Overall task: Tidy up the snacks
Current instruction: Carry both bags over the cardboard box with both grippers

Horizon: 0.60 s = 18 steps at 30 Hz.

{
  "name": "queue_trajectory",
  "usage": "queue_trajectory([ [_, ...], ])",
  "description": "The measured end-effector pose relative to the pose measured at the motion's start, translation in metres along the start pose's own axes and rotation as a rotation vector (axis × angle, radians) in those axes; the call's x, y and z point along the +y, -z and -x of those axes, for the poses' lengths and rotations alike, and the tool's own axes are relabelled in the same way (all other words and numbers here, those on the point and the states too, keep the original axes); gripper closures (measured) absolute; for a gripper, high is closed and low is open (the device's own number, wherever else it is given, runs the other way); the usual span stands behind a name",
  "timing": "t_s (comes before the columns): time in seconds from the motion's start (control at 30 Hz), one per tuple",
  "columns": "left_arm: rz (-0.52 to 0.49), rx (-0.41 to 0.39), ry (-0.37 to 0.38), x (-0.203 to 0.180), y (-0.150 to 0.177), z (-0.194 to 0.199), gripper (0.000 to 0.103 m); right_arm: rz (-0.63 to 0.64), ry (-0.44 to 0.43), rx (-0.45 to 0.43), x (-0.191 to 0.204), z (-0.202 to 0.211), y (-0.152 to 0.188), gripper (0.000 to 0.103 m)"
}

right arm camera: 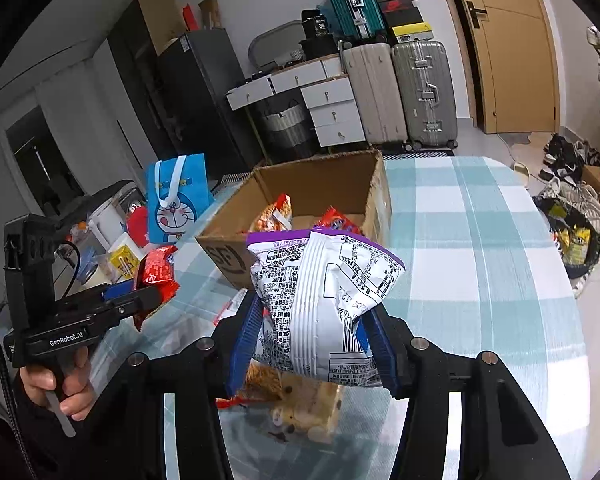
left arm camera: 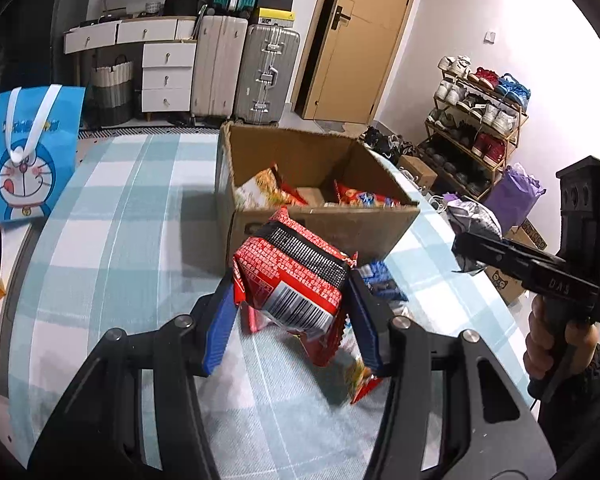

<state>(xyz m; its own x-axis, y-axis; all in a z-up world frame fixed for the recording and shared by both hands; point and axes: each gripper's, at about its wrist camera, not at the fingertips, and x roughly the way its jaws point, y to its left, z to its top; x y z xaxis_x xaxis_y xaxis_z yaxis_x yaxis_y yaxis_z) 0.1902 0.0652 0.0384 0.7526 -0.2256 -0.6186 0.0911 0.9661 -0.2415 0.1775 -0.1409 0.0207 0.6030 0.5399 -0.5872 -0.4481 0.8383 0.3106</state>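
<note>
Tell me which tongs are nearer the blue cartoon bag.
Left. The left tongs, gripping a red packet, are on the blue cartoon bag's side; the right tongs sit beyond them.

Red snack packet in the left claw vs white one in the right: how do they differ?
The red snack packet is red with a black band; the white snack packet is white with a purple top edge and black print. The red packet looks smaller and more crumpled than the puffy white one. Both are pinched between blue pads, lifted off the checked tablecloth, near the cardboard box.
</note>
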Motion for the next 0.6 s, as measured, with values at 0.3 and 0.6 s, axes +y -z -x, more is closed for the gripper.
queue_trajectory([
  [0.3, -0.021, -0.025, 0.013, -0.016, -0.030, -0.011, 0.053, 0.005, -0.016, -0.021, 0.003, -0.008, -0.020, 0.051],
  [0.6, -0.052, -0.051, 0.025, -0.024, -0.060, -0.023, 0.053, 0.018, -0.027, -0.034, 0.004, -0.018, -0.035, 0.051],
])
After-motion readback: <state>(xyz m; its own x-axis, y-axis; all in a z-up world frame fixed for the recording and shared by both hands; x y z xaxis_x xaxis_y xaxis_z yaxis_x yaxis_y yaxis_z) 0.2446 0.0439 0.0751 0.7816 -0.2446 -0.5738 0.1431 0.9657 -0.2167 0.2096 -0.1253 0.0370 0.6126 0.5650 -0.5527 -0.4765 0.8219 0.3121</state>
